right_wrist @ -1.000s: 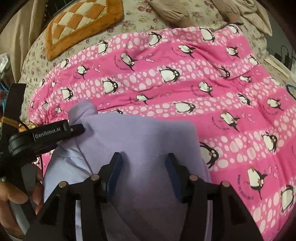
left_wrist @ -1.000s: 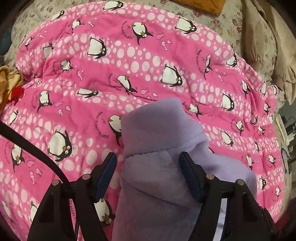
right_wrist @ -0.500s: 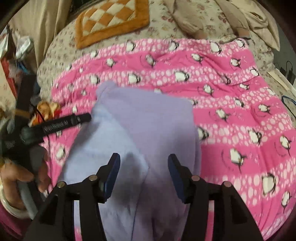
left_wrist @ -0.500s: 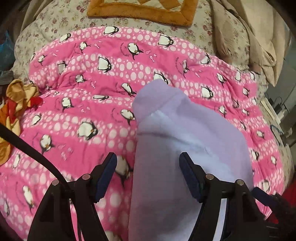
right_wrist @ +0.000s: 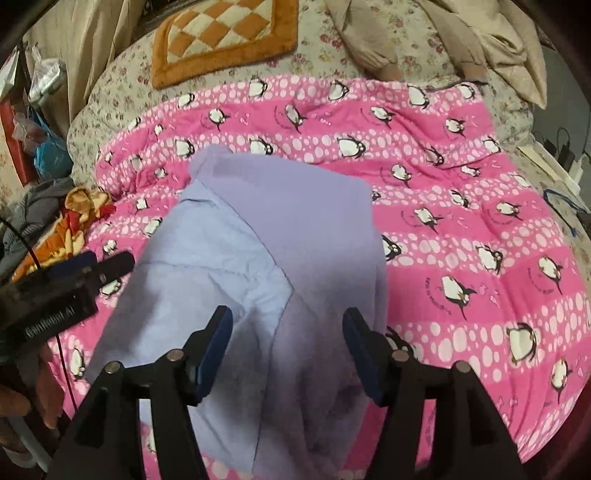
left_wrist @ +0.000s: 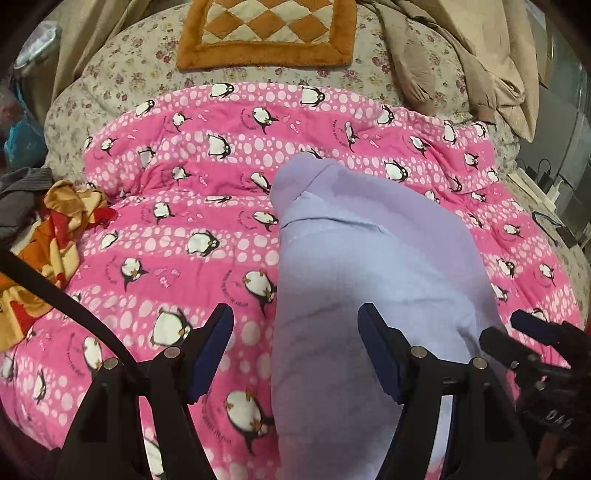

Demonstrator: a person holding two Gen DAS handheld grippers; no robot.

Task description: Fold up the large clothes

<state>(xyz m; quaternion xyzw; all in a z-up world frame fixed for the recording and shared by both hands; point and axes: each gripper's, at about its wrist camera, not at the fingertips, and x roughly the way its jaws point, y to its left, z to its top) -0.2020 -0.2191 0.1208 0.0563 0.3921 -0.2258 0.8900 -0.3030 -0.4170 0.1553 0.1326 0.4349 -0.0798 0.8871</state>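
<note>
From the left wrist view, a soft lavender fleece garment lies folded into a long, rounded bundle on a pink quilted blanket printed with penguins and white dots. The left gripper hovers above it, jaws apart, gripping nothing. An orange and cream checked cushion rests on the floral bedspread beyond. A crumpled orange and red cloth sits at the left edge; the other gripper pokes in at lower right.

From the right wrist view, the garment shows a paler inner layer on its left half. The right gripper hangs over it, jaws opening, pads clear of the fabric. Beige clothing is heaped at top right.
</note>
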